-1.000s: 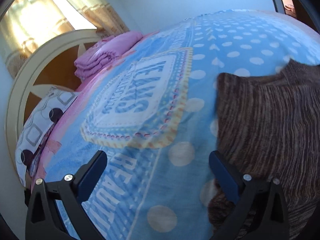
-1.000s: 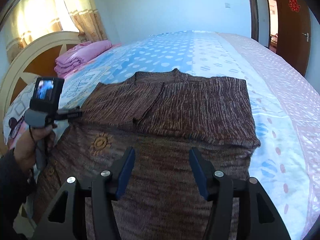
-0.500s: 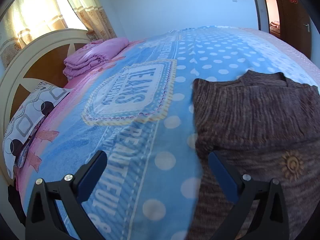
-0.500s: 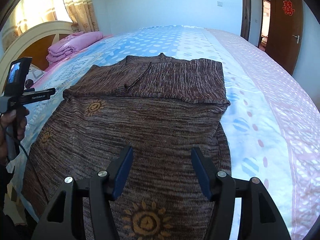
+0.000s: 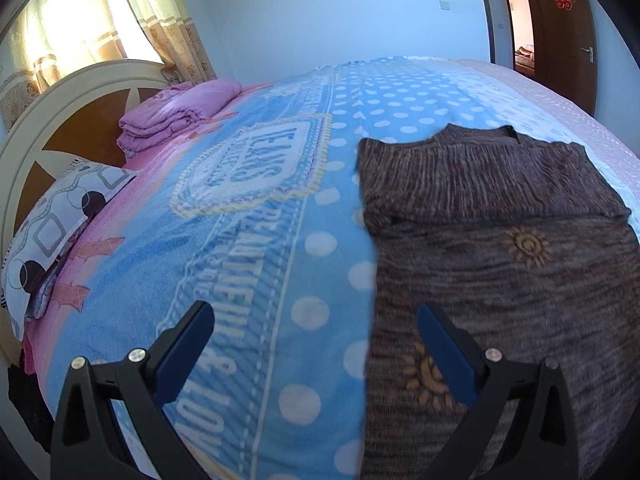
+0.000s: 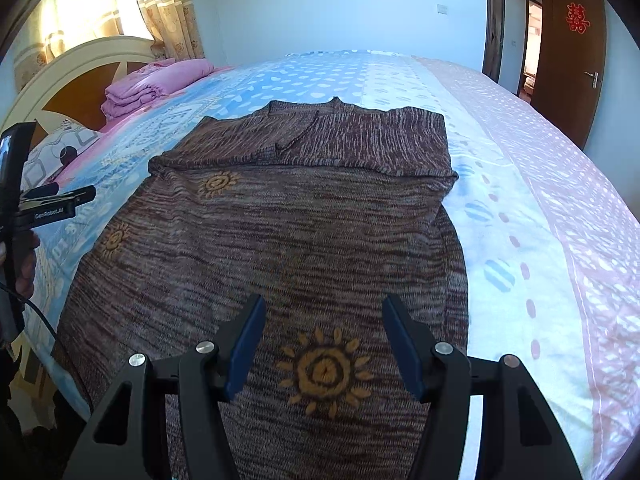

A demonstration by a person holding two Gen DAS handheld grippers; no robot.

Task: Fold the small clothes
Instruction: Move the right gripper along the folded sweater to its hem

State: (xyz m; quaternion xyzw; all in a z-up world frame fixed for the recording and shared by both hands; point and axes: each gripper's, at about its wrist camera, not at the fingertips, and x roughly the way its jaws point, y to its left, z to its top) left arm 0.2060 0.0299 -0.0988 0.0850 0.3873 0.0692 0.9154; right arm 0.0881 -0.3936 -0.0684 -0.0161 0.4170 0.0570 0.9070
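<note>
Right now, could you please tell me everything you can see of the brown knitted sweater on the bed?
The brown knitted sweater is a mottled, streaky knit with yellow embroidered suns. It lies flat on the blue polka-dot blanket, collar at the far end, both sleeves folded across the chest. Neither open gripper, left or right, appears to grip it.

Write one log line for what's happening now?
sweater: flat on bed, sleeves folded in | left gripper: open | right gripper: open, above hem

Both grippers are black frames with silver screws and blue finger pads (image 5: 444, 344); the left gripper (image 6: 48, 208) bears white "GenRobot.AI" lettering; a black cable trails at seven o'clock.
</note>
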